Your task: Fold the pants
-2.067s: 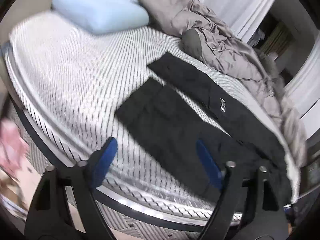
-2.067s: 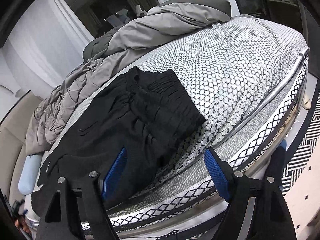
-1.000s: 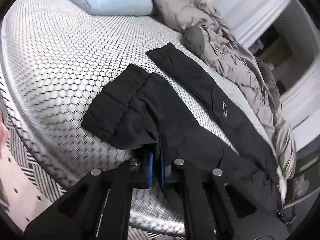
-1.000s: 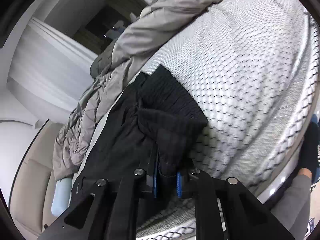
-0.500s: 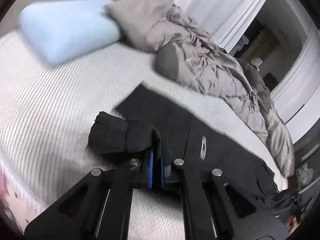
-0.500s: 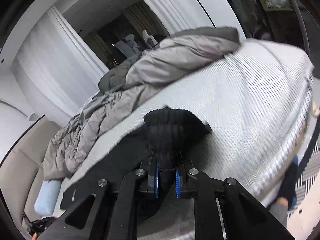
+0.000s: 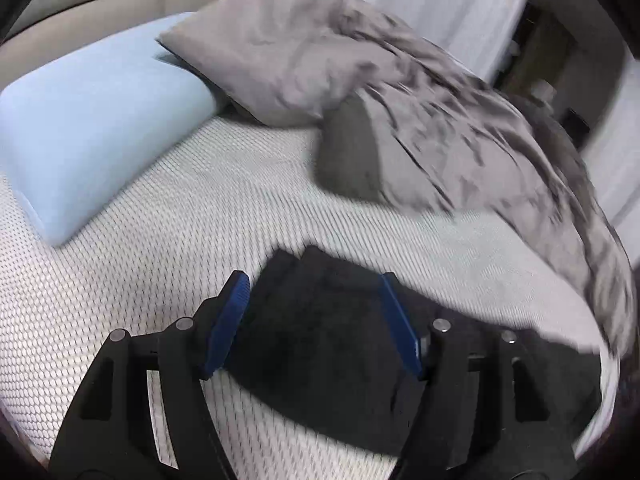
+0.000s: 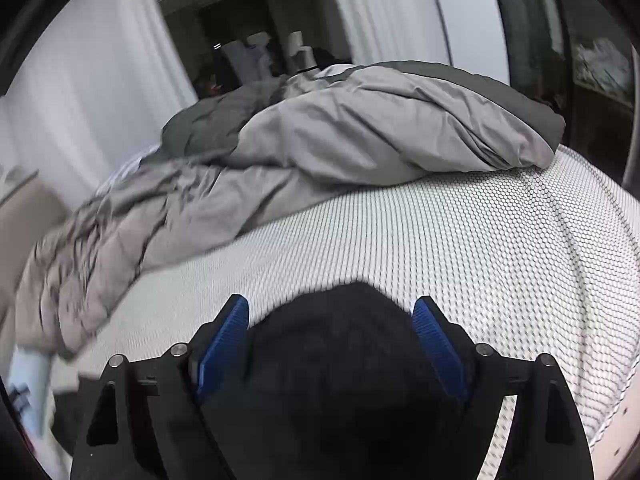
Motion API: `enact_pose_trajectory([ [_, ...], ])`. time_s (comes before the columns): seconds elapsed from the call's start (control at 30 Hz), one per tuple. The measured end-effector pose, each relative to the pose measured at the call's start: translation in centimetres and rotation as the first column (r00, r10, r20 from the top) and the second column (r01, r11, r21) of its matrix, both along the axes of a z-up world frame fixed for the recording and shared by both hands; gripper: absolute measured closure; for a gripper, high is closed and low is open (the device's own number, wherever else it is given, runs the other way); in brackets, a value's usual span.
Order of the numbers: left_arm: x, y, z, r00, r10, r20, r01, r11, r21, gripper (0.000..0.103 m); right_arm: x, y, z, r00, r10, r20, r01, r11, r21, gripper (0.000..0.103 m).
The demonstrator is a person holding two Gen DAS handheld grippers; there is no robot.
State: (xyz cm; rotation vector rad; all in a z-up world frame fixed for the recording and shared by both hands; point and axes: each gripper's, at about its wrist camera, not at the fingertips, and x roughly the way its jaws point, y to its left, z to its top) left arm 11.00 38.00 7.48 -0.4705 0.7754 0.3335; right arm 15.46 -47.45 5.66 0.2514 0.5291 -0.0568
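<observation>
The black pants (image 7: 328, 332) lie on the white honeycomb-patterned bed (image 7: 168, 248), one leg laid over the other. In the left wrist view the leg ends sit between the blue pads of my left gripper (image 7: 316, 312), which is open just above the cloth. In the right wrist view the waist end of the pants (image 8: 336, 360) lies between the pads of my right gripper (image 8: 332, 340), which is open too. Neither gripper holds the cloth.
A crumpled grey duvet (image 7: 420, 112) runs along the far side of the bed; it also shows in the right wrist view (image 8: 340, 136). A light blue pillow (image 7: 88, 120) lies at the head. White curtains (image 8: 80, 92) hang behind. The bed's edge (image 8: 616, 400) is close on the right.
Both grippers were shut on the pants half a second ago, carrying the near leg and waist over. Now both have opened and the cloth lies flat on the bed.
</observation>
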Motion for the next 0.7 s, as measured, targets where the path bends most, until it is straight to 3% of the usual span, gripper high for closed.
enact_pose_trajectory([
  [0.07, -2.2, -1.4, -1.6, 0.999, -0.035, -0.006, 0.035, 0.999, -0.016, 0.039, -2.4, -0.3, -1.5, 1.000, 0.030, 0.006, -0.030, 0.999, 0.014, 0.015],
  [0.13, -3.9, -2.5, -4.0, 0.998, -0.067, -0.014, 0.065, 0.993, -0.102, 0.039, -4.8, -0.8, -3.0, 0.999, 0.044, 0.009, -0.045, 0.998, 0.053, 0.014],
  [0.23, -4.1, -3.6, -8.3, 0.990, -0.113, -0.085, 0.090, 0.969, -0.231, 0.039, -7.5, -1.4, -5.2, 0.998, 0.064, 0.002, -0.063, 0.991, 0.114, 0.014],
  [0.3, -3.2, -3.5, -10.9, 0.990, -0.097, -0.105, 0.060, 0.949, -0.309, 0.039, -9.3, -1.7, -6.3, 0.997, 0.081, -0.003, -0.079, 0.984, 0.157, 0.014],
  [0.37, -2.5, -2.9, -11.9, 0.997, -0.038, -0.065, 0.014, 0.940, -0.342, 0.041, -10.4, -2.1, -7.3, 0.998, 0.070, -0.006, -0.068, 0.982, 0.177, 0.014],
  [0.4, -2.2, -2.6, -11.8, 1.000, -0.009, -0.027, -0.001, 0.940, -0.342, 0.046, -11.0, -2.4, -8.0, 0.998, 0.068, -0.015, -0.064, 0.980, 0.188, 0.014],
  [0.47, -1.8, -1.9, -11.9, 0.998, 0.061, -0.021, -0.065, 0.939, -0.339, 0.095, -11.9, -2.8, -9.1, 0.998, 0.062, -0.031, -0.054, 0.977, 0.207, 0.014],
  [0.57, -4.4, -1.0, -11.2, 0.993, 0.107, 0.056, -0.078, 0.924, -0.374, 0.100, -12.4, -3.9, -10.8, 0.997, 0.053, -0.062, -0.036, 0.968, 0.250, 0.014],
  [0.7, -11.3, -0.9, -9.1, 0.986, 0.117, 0.116, -0.077, 0.949, -0.307, 0.100, -12.0, -5.2, -12.6, 0.993, 0.084, -0.079, -0.053, 0.938, 0.341, 0.014],
])
